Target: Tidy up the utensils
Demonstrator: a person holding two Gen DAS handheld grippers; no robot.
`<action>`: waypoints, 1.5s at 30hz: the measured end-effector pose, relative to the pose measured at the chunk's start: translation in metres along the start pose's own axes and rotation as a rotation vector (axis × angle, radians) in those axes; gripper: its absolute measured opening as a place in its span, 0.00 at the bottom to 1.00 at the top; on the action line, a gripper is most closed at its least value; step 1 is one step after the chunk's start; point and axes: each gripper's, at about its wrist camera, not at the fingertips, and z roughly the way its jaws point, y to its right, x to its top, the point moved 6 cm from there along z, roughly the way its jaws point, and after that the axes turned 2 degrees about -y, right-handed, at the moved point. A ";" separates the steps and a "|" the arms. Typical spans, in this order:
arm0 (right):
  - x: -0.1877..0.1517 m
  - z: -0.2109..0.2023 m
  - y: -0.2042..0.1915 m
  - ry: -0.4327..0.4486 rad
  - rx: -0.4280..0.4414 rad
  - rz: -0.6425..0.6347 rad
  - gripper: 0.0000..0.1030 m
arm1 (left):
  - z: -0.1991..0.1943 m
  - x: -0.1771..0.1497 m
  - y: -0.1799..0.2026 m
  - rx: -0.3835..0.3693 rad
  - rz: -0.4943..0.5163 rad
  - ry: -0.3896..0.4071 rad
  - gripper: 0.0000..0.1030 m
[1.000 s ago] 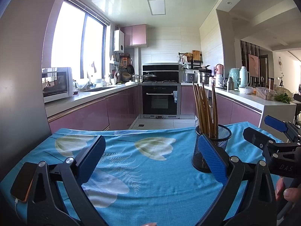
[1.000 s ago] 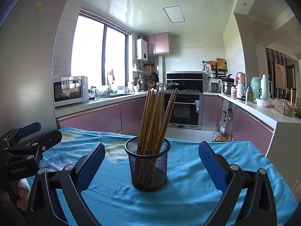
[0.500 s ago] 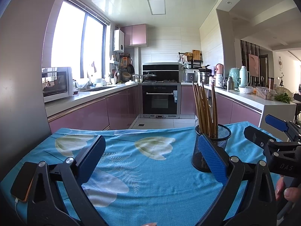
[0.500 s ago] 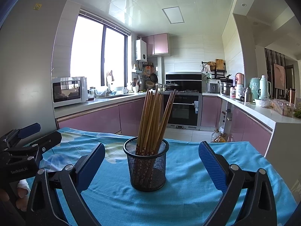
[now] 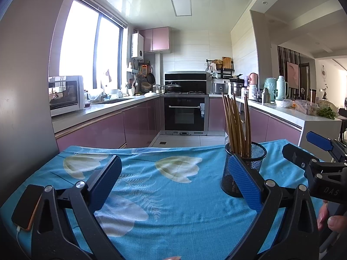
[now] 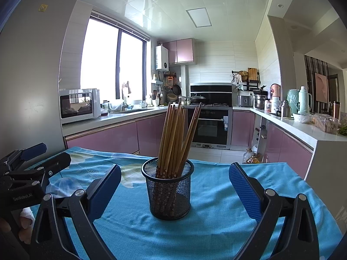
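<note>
A black mesh holder (image 6: 168, 191) stands upright on the blue tablecloth, with several brown wooden chopsticks (image 6: 175, 140) leaning inside it. My right gripper (image 6: 174, 186) is open, its blue pads wide apart, and the holder sits just beyond the gap between them. In the left wrist view the same holder (image 5: 244, 169) stands behind my right-hand pad, chopsticks (image 5: 236, 125) sticking up. My left gripper (image 5: 174, 179) is open over bare cloth, nothing between its fingers. Each gripper shows at the edge of the other's view.
A phone (image 5: 27, 207) with a cable lies at the table's near left corner. The blue floral tablecloth (image 5: 169, 195) covers the table. Beyond the far edge is a kitchen with pink cabinets, an oven (image 5: 185, 113) and a microwave (image 5: 65, 95). A hand (image 5: 330, 217) holds the right gripper's handle.
The right gripper's view has shifted slightly, so the holder sits a touch lower and left. The left gripper has barely moved. Both stay open.
</note>
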 end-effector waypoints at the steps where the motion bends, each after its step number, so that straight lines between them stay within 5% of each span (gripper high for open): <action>1: 0.000 0.000 0.000 0.000 0.000 0.000 0.93 | 0.000 0.000 0.000 0.001 0.000 -0.001 0.94; 45: -0.003 -0.001 0.000 0.002 -0.002 0.002 0.93 | 0.000 -0.005 0.004 0.000 0.003 -0.009 0.94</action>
